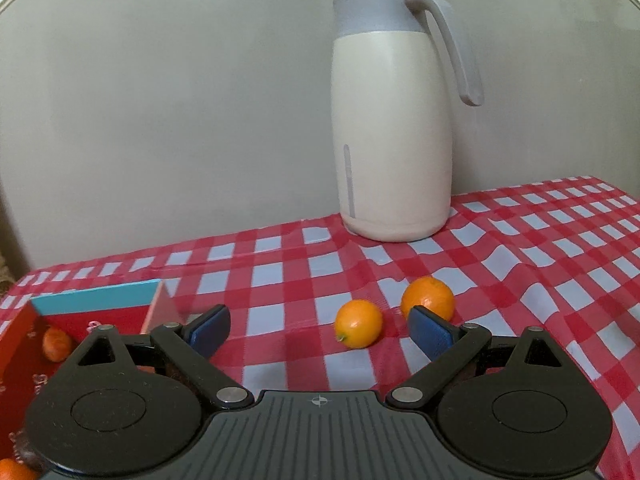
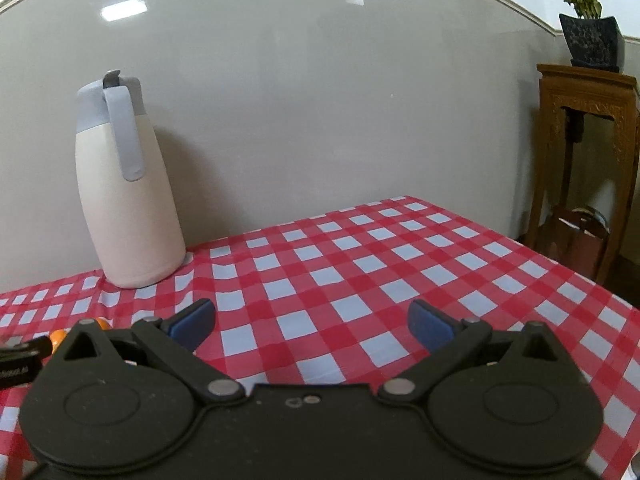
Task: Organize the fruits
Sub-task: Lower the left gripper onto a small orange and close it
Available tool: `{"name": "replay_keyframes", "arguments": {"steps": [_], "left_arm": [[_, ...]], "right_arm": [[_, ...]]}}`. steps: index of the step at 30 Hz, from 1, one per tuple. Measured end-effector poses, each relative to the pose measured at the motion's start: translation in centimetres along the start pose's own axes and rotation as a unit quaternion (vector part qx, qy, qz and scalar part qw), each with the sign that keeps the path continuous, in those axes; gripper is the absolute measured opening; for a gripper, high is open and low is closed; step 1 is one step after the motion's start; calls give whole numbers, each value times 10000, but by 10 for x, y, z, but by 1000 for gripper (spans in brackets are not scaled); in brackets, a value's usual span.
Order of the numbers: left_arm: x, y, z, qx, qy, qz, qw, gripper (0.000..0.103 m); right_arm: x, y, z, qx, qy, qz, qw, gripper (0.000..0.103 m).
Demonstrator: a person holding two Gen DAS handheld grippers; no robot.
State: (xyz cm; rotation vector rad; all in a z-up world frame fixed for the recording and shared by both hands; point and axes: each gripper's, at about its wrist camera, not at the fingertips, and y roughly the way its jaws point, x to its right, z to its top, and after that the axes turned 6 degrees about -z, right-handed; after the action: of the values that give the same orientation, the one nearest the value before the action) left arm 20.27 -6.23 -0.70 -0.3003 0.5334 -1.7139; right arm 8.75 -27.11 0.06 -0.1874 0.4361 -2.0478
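In the left wrist view two small oranges lie on the red checked cloth: one between the open fingers, a second just behind the right fingertip. My left gripper is open and empty, low over the cloth. A red box with a blue inner wall stands at the left and holds an orange; another orange shows at the bottom left corner. My right gripper is open and empty over bare cloth. A bit of orange fruit peeks out at its left.
A tall cream jug with a grey lid and handle stands at the back by the wall; it also shows in the right wrist view. A wooden stand with a potted plant is beyond the table's right edge.
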Motion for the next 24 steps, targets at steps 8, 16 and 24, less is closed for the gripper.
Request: {"name": "replay_keyframes", "arguments": {"steps": [8,16,24], "left_arm": [[2,26,-1,-267,-112,77,9995,81],[6,45,-2,-415,-164,-105,9989,67],[3,47,-4,-488,-294,-250,9981,33]], "right_arm": [[6,2,1,-14,44,-10,10000,103],[8,0,1,6,-3,69,10000,103],[9,0,2,7,26,128,9999,103]]}}
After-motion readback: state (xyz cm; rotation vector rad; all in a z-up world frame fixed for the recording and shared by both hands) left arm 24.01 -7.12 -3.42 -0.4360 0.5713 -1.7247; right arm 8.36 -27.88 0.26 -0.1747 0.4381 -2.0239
